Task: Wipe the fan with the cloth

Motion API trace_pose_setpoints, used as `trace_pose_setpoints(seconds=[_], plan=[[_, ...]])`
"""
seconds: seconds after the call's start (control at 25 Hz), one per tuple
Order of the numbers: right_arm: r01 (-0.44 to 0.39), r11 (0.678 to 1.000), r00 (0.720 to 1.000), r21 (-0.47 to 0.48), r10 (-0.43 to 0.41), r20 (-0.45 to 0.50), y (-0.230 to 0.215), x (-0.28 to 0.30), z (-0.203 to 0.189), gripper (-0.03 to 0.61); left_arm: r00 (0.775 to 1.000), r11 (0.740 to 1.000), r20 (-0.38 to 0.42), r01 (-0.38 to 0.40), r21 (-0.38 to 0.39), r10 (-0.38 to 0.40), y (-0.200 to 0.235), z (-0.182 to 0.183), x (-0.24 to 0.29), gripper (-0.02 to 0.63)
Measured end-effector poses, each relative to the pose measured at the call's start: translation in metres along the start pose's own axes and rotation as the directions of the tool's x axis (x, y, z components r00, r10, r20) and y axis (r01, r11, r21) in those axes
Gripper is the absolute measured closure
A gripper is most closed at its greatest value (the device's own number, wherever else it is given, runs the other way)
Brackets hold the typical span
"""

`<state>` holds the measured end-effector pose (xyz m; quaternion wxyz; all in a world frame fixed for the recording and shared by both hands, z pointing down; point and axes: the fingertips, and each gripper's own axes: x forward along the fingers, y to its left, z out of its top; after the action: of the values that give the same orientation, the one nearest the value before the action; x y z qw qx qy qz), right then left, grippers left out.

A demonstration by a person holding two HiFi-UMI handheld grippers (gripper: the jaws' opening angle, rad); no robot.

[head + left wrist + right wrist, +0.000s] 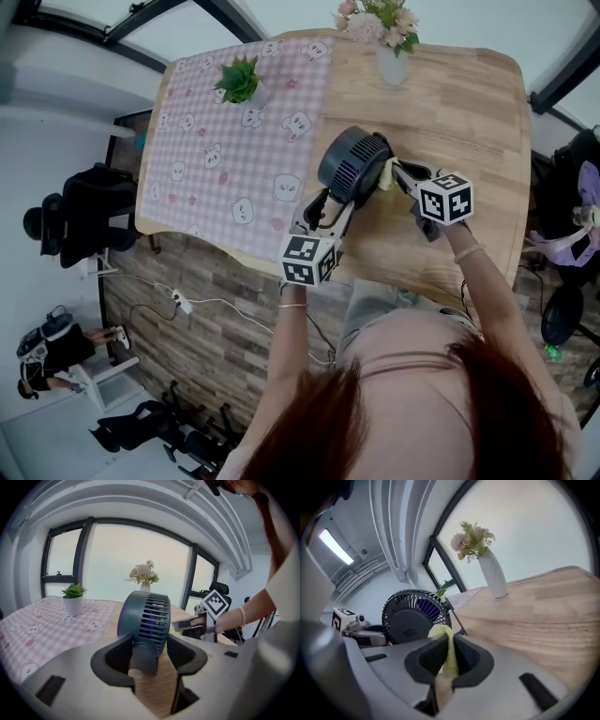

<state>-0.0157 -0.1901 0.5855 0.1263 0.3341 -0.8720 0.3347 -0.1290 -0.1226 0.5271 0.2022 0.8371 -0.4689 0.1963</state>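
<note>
The left gripper holds the dark fan by its stand on the wooden table. The right gripper pinches a yellow cloth tight, right beside the fan.

Office-like room, wooden table, black office chairs, wide windows

Out of sight around the claws
The left gripper partly masks the fan base; most of the yellow cloth is buried between the right gripper jaws.
</note>
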Motion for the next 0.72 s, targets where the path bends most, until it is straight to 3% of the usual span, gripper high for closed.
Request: trace_pose_setpoints(seconds=[0.24,0.56,0.72], plan=[[0.047,0.992,0.994,0.113,-0.058,0.096,-0.014,-0.014,0.020,0.549,1.000,1.000,0.010,-0.012,-0.009,0.012,-0.001,0.000,-0.001,0.383],[0.125,0.983,0.980,0.131,-0.143,0.136,-0.018,-0.038,0.026,0.549,0.999,0.999,0.029,-0.035,-0.028,0.036,-0.001,0.000,-0.002,0.382],[0.134,0.987,0.978,0.086,-0.146,0.148,-0.011,-0.046,0.033,0.549,0.998,0.998,0.040,-0.044,-0.042,0.046,-0.001,0.001,-0.004,0.383]])
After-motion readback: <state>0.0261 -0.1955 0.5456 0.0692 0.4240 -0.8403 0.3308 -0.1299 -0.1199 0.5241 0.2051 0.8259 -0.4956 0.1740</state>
